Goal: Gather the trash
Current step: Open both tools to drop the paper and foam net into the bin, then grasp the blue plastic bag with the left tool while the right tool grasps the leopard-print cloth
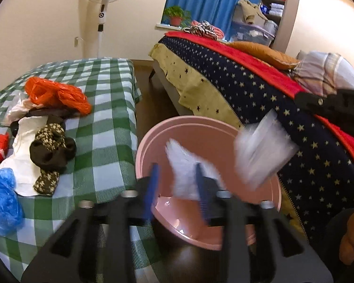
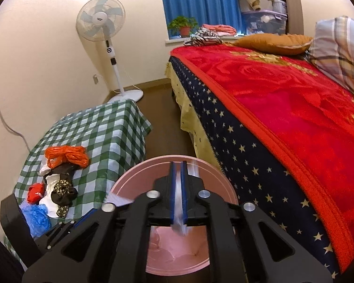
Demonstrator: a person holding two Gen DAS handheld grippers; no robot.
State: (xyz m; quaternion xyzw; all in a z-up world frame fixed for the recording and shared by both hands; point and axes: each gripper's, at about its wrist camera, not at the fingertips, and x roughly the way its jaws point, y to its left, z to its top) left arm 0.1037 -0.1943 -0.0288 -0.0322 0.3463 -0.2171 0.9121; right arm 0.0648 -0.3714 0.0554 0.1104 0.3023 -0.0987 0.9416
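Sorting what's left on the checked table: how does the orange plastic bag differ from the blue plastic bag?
The orange plastic bag lies toward the far end of the pile, while the blue plastic bag sits at the near end. The orange plastic bag shows loop handles and looks twisted and stringy; the blue plastic bag is a rounder, puffier wad with no handles visible. Both are crumpled thin plastic on the checked tablecloth.

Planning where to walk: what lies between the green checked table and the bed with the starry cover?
Bare brown floor at the far end, and nearer, the round pink plastic bin; the right wrist view shows it best.
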